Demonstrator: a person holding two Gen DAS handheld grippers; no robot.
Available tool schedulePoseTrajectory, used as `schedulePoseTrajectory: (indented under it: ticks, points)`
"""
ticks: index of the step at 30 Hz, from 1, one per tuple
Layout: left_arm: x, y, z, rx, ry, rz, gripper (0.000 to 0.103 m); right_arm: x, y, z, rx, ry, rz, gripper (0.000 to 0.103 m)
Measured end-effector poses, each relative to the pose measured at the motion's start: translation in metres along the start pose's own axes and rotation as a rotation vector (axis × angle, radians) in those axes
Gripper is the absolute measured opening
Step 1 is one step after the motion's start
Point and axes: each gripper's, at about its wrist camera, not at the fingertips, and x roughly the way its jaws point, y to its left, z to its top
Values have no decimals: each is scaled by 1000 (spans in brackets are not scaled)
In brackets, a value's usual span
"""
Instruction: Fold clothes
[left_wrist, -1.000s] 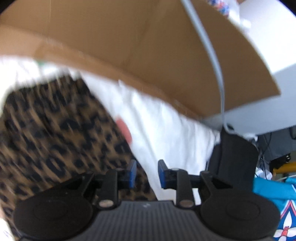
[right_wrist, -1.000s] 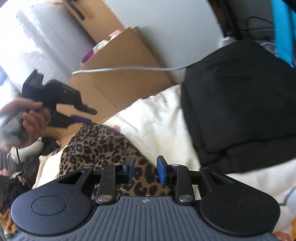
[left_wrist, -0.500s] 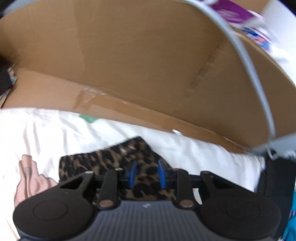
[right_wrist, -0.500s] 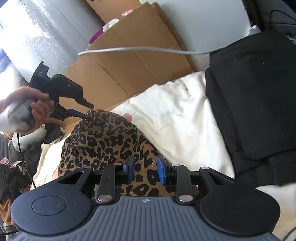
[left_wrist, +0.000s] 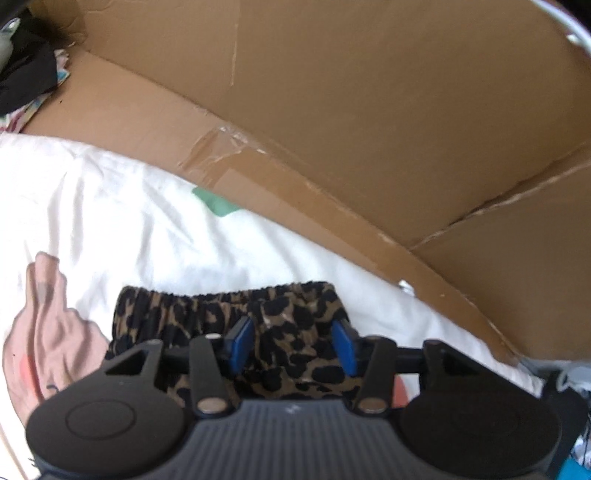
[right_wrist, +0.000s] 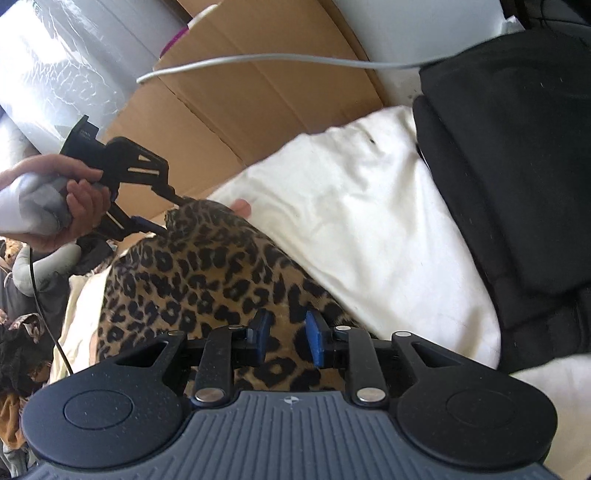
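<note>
Here's the leopard-print garment (right_wrist: 207, 280), lying on a white sheet (right_wrist: 369, 229) with a brown cardboard wall (left_wrist: 332, 110) just behind it. Its gathered elastic edge (left_wrist: 221, 295) faces the cardboard in the left wrist view.

The left tool (left_wrist: 291, 343) points steeply down at that edge, and its jaws are opening right now. The print cloth sits between the blue pads (left_wrist: 240, 339), but they don't press on it. From the right wrist view you can see the person's hand (right_wrist: 74, 199) gripping it at the far tip of the garment.

The right tool (right_wrist: 286, 339) stands partly spread over the near end of the cloth. Fabric shows between and below its pads; whether they actually pinch it, I cannot tell.

So the step looks like setting down a fold at the waistband end. To do it well, I'd say: let the left tool's pads clear the cloth fully before lifting, so the elastic doesn't drag back with them. Keep the near end steady meanwhile, so the layer stays flat. The gathered edge should land straight, parallel to the cardboard, not bunched.

A folded black garment (right_wrist: 517, 166) sits to the right, touching the sheet, so there's no crowding that side.
</note>
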Motion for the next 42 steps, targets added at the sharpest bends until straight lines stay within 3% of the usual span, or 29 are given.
schedulePoseTrajectory:
  ticks: [4, 8, 13, 18, 24, 27, 32, 37, 39, 41, 42]
  points:
    - [5, 0, 0, -17, -4, 10, 49, 1, -3, -6, -9, 5, -18, 19]
    - [0, 1, -3, -19, -36, 16, 23, 0, -7, -6, -4, 9, -23, 12]
    - [-23, 1, -10, 27, -65, -11, 15, 0, -9, -5, 15, 9, -24, 11]
    - [-36, -4, -8, 18, -79, -40, 15, -3, -9, -6, 19, 6, -30, 11]
    - [-16, -7, -6, -3, -83, -58, 17, -11, -12, -6, 25, 4, -38, 11]
    - [-6, -5, -5, -9, -96, -77, 22, -14, -15, -6, 30, 4, -40, 10]
    - [-18, -10, -9, 86, -129, -95, 44, -18, -17, -6, 49, -1, -49, 10]
    - [-48, -16, -18, 192, -162, -92, 42, -23, -22, -7, 76, -14, -59, 10]
    - [-54, -17, -22, 231, -141, -114, 42, -25, -25, -8, 84, -16, -61, 10]
    - [-56, -21, -29, 288, -109, -112, 30, -27, -26, -10, 88, -19, -64, 10]
    - [-54, -23, -34, 317, -94, -101, 28, -27, -26, -10, 89, -19, -66, 10]
